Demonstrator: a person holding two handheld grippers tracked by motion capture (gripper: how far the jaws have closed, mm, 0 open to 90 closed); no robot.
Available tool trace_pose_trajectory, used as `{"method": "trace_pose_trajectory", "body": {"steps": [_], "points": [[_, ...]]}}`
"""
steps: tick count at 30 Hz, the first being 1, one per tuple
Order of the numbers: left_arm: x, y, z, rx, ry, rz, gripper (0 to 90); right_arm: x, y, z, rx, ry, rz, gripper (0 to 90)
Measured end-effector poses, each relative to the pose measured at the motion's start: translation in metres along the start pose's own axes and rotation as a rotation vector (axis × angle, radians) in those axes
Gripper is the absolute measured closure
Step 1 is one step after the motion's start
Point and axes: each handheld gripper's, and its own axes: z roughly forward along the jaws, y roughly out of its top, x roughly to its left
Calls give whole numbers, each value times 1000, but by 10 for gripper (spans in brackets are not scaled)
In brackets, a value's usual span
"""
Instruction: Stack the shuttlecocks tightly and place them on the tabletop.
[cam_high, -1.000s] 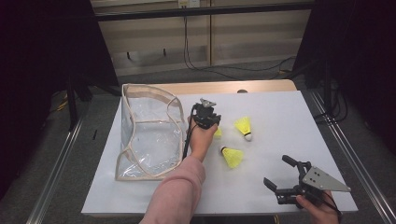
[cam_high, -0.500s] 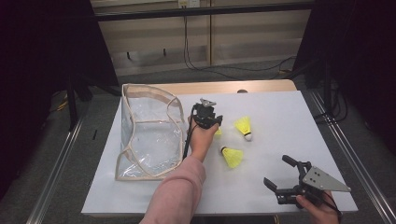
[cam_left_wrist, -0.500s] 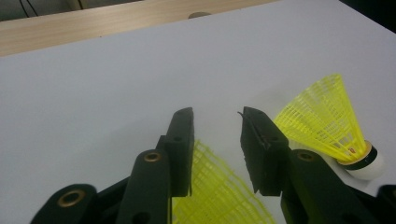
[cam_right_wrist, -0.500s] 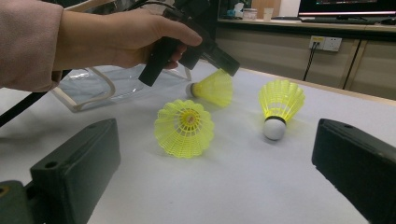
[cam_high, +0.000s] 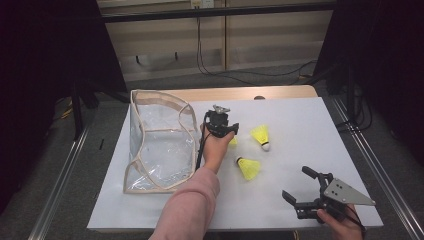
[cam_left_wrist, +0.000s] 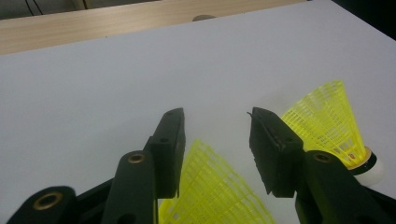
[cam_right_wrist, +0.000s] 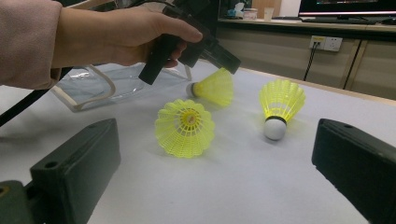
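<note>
Yellow mesh: three plastic shuttlecocks lie on the white table top (cam_high: 300, 125), all near its middle.
Shuttlecock under the claw: the one (cam_left_wrist: 210, 191) nearest the left gripper (cam_high: 226, 131) lies on its side beneath the gripper's tips; in the left gripper view its yellow skirt shows between and below the two black jaws, which stand apart with a clear gap and do not press on it.
Its cork: in the right gripper view the white cork of this shuttlecock (cam_right_wrist: 212, 87) points toward the person's hand (cam_right_wrist: 126, 37).
Second shuttlecock: the one (cam_high: 261, 136) just right of the left gripper lies tilted, white cork toward the near side; it lies beside the right jaw in the left gripper view (cam_left_wrist: 327, 126).
Third shuttlecock: this one (cam_high: 248, 167) lies nearer the person, open skirt facing the right gripper's camera (cam_right_wrist: 185, 127), apart from the other two.
Right gripper: it (cam_high: 306, 192) hovers at the table's near right corner, held by a hand, jaws spread wide, nothing between them.
Clear bag: a transparent bag with beige trim (cam_high: 155, 145) stands open at the left of the table, just beside the pink sleeve (cam_high: 187, 210).
</note>
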Motion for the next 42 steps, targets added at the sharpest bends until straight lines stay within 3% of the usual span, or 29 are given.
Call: {"method": "trace_pose_trajectory", "body": {"steps": [11, 18, 24, 31, 37, 42], "points": [[-5, 2, -5, 9, 7, -11, 389, 0, 0, 0, 4, -5, 0, 10], [-15, 0, -11, 29, -29, -10, 269, 0, 0, 0, 7, -2, -5, 10], [-20, -4, -18, 9, -24, -12, 183, 0, 0, 0, 7, -2, -5, 10], [-29, -7, -29, -4, -56, 3, 128, 0, 0, 0, 8, -7, -4, 10], [-32, -14, -35, -6, -57, 23, 119, -1, 0, 0, 11, -9, -5, 10], [-35, -18, -39, -18, -74, 17, 115, -1, 0, 0, 11, -10, -5, 10]]}}
